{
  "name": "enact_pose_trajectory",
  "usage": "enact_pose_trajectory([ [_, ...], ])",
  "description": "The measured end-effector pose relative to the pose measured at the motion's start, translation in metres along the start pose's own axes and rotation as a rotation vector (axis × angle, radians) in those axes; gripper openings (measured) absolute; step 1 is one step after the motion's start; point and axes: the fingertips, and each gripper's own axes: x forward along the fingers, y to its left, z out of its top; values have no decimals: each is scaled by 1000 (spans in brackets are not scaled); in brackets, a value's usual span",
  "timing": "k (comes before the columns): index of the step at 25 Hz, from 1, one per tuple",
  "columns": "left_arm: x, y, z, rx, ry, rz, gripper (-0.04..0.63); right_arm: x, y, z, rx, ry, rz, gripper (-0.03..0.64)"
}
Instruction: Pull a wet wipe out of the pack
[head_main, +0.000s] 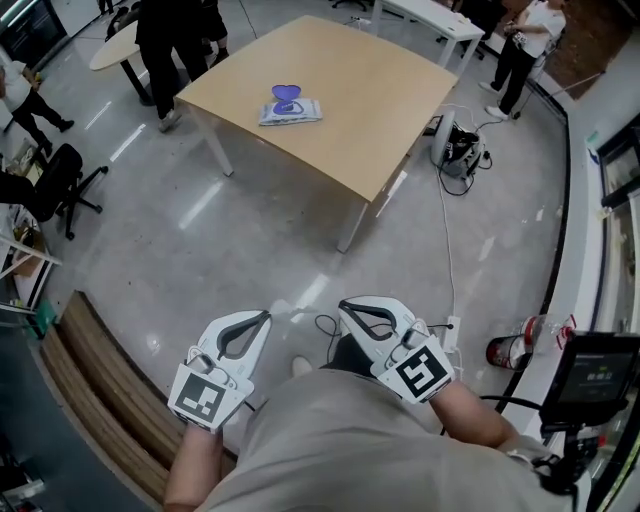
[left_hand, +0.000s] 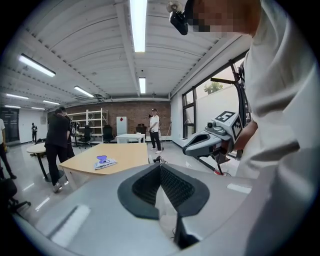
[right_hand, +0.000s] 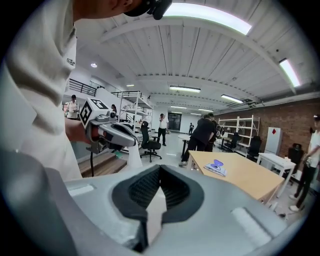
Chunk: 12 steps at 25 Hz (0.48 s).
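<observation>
- Wet wipe pack: flat, pale, soft-sided, with a blue-purple lid flap standing open on top. No wipe can be made out sticking out at this range.
- Position: the pack lies on a light wooden table, near the table's 9 o'clock edge, nothing else beside it. From the grippers it sits at 12 o'clock, well apart from both.
- Left gripper: jaws clenched tip to tip, nothing between them, held low near the person's body.
- Right gripper: jaws likewise pressed together and empty, just beside the left one.
- A person in dark clothes stands at the table's 10 o'clock corner.
</observation>
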Motion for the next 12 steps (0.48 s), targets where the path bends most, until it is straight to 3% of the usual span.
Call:
enact_pose_trajectory([
  [4,1,-2,-6,-9,-1,-21,6,-2,12,-3,-15,16,5,2],
  [12,-53,-11,-11,0,-40,-44,6,-2,73,17,-13,8,-17,2],
])
